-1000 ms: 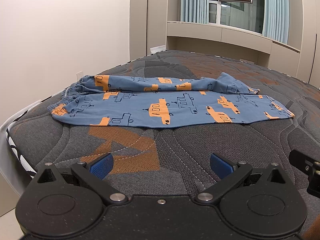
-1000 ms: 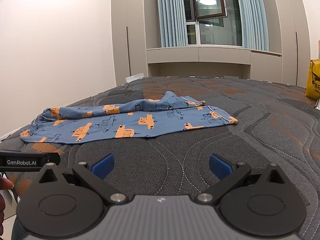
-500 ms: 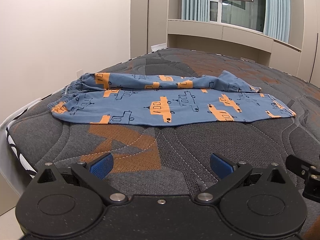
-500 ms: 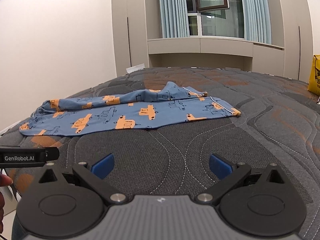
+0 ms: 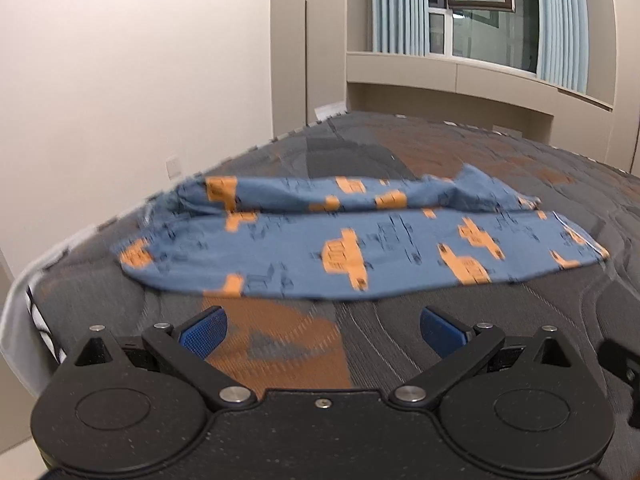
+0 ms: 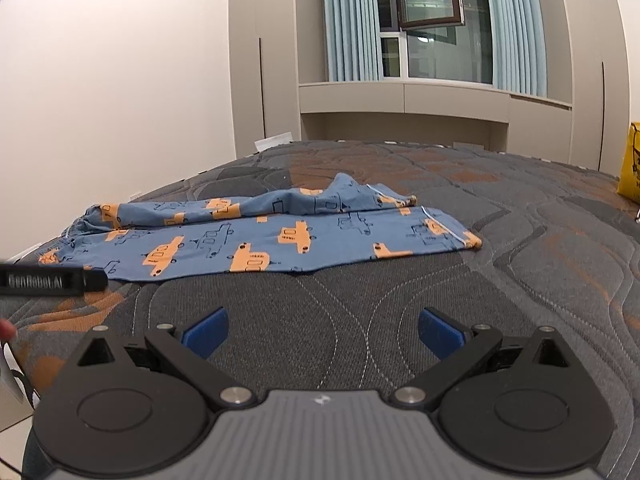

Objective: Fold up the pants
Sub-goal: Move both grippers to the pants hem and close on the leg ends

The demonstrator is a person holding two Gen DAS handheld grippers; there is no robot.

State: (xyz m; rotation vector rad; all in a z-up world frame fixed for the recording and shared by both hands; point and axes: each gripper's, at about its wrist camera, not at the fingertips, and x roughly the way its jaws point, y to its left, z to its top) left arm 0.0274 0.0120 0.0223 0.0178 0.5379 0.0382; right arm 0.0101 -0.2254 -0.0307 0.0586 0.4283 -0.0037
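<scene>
Blue pants (image 5: 360, 236) with orange vehicle prints lie flat across the dark quilted mattress, waistband at the left, leg cuffs at the right. They also show in the right wrist view (image 6: 264, 236). My left gripper (image 5: 322, 330) is open and empty, just short of the pants' near edge. My right gripper (image 6: 322, 330) is open and empty, a little farther back from the near edge, toward the cuff end. The left gripper's body (image 6: 48, 280) shows at the left edge of the right wrist view.
The mattress (image 6: 520, 280) is grey with orange patches; its left edge (image 5: 24, 300) drops off beside a white wall. A yellow bag (image 6: 630, 168) stands at the far right. Cabinets and a curtained window lie behind the bed.
Both grippers have moved forward toward the pants, which now look larger and closer. The left wrist view is blurred by motion. Both stay open.
</scene>
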